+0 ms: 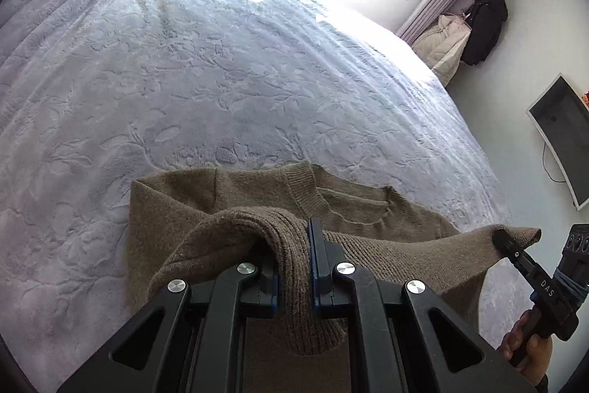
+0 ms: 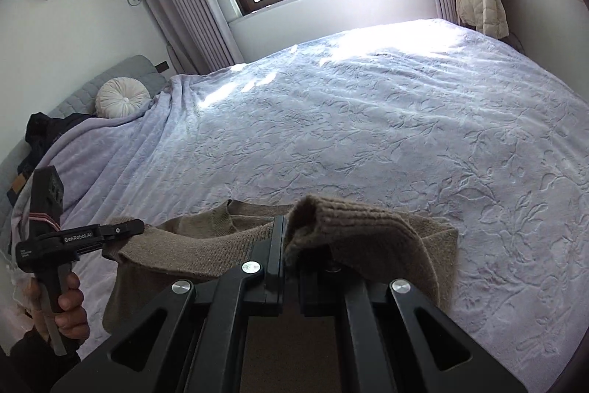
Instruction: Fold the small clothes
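On the left side, the left gripper (image 1: 292, 267) is pinching the ribbed hem of a brown sweater (image 1: 176, 209). Its two blue-padded fingers (image 1: 316, 256) are closed down to the thickness of the knit, with a thick roll of fabric bunched between them and spilling over the left finger. The sweater itself is lying at the near edge of the bed (image 1: 221, 80), on the pale embossed bedspread, with its collar (image 1: 305, 190) facing away toward the window and its lower part being lifted off the covers.

The stretch of hem between the two hands is hanging as a fairly taut band, which suggests the bottom is being carried up toward the collar for a crosswise fold. To do this well, both hands should probably be travelling at the same height and pace, keeping that band straight so the fold line lands square rather than slanted. The left grip is holding quite a lot of bunched cloth, so easing the hem down flat before letting go would help avoid a lump.

On the right side, the right gripper (image 2: 289, 245) is likewise clamped nearly shut on the other corner of the hem, the knit draping over its right finger. Setting both corners down level with the shoulders, then releasing together, looks like the cleanest finish. The soft bedspread may drag on the wool, so lifting clear first seems wise.
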A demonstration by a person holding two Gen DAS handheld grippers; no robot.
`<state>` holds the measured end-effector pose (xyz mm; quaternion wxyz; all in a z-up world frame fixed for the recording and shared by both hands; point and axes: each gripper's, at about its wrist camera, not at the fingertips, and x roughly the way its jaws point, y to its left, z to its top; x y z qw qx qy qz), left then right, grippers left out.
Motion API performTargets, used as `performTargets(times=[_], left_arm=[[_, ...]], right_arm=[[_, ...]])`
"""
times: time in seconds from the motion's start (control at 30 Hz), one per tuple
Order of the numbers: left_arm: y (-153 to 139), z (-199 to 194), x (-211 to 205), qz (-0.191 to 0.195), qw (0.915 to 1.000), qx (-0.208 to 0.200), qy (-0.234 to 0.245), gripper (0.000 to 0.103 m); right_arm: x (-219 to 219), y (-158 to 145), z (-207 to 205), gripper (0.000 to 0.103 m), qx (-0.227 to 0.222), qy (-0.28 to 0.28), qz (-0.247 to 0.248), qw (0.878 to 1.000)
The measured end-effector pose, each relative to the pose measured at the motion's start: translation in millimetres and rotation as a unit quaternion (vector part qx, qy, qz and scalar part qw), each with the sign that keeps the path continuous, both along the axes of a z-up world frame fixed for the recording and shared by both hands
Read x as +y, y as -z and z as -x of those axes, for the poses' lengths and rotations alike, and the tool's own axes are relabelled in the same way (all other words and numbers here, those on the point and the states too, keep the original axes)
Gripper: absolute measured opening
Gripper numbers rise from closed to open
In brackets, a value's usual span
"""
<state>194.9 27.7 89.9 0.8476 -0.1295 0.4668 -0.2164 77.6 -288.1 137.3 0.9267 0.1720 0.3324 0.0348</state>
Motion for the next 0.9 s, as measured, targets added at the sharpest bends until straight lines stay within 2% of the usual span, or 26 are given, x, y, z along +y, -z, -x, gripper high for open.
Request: performTargets(times=[0.13, 0.2, 0.27, 0.33, 0.4, 0.43, 0.47, 0.5, 0.53, 0.57, 0.63, 0.7, 0.73, 0.8, 0.9], left_arm=[[35.0, -22.1, -10.8, -0.021, 0.9994, 0.026, -0.001, 0.013], [48.8, -28.8, -11.4, -0.026, 0.9986, 0.046, -0.004, 0.018], [59.7, -36.6, -9.8, -0.011, 0.9967, 0.081, 0.004, 0.032], [61.9, -41.2, -2.6, 0.025, 0.9945, 0.102, 0.008, 0.037], [53.5, -41.2, 7.7, 0.051, 0.9930, 0.106, -0.001, 0.056], [46.7, -39.1, 15.2, 0.064, 0.9924, 0.105, -0.011, 0.074], [39.2, -35.7, 22.5, 0.074, 0.9925, 0.094, -0.023, 0.088], [30.9, -30.2, 30.5, 0.080, 0.9932, 0.076, -0.036, 0.093], [21.8, -23.5, 38.5, 0.079, 0.9942, 0.055, -0.047, 0.102], [15.8, -18.5, 43.8, 0.077, 0.9948, 0.042, -0.053, 0.102], [8.5, -8.9, 47.9, 0.061, 0.9963, 0.030, -0.052, 0.102], [7.9, -1.7, 40.4, 0.020, 0.9986, 0.025, -0.041, 0.102], [7.3, 3.9, 32.0, -0.014, 0.9994, 0.017, -0.027, 0.102], [8.1, 11.0, 16.1, -0.053, 0.9986, 0.002, -0.005, 0.102], [7.4, 12.7, -14.8, -0.081, 0.9959, -0.012, 0.038, 0.102]], right_arm=[[-2.7, 35.6, -33.8, 0.005, 0.032, -0.005, -0.003, 0.999], [-1.6, 53.9, -46.2, 0.005, 0.050, -0.008, 0.003, 0.999], [-5.8, 69.0, -55.8, 0.010, 0.074, 0.002, -0.003, 0.997], [-14.5, 84.2, -64.3, 0.010, 0.107, 0.018, -0.029, 0.994], [-22.3, 94.0, -68.5, 0.013, 0.131, 0.023, -0.059, 0.989], [-25.4, 93.5, -66.3, 0.018, 0.131, 0.028, -0.069, 0.989], [-26.8, 91.3, -63.4, 0.026, 0.126, 0.030, -0.071, 0.989], [-27.1, 86.2, -59.9, 0.032, 0.122, 0.032, -0.070, 0.990], [-27.3, 80.6, -56.0, 0.046, 0.116, 0.035, -0.068, 0.990], [-28.0, 74.0, -51.8, 0.065, 0.104, 0.038, -0.067, 0.992], [-28.9, 57.4, -44.1, 0.077, 0.076, 0.045, -0.064, 0.994], [-28.8, 46.1, -40.0, 0.077, 0.059, 0.048, -0.057, 0.996], [-27.3, 41.6, -39.1, 0.077, 0.057, 0.043, -0.051, 0.996], [-19.6, 36.6, -39.7, 0.077, 0.069, 0.033, -0.006, 0.997], [-10.8, 39.9, -40.7, 0.077, 0.083, 0.011, 0.051, 0.995]])
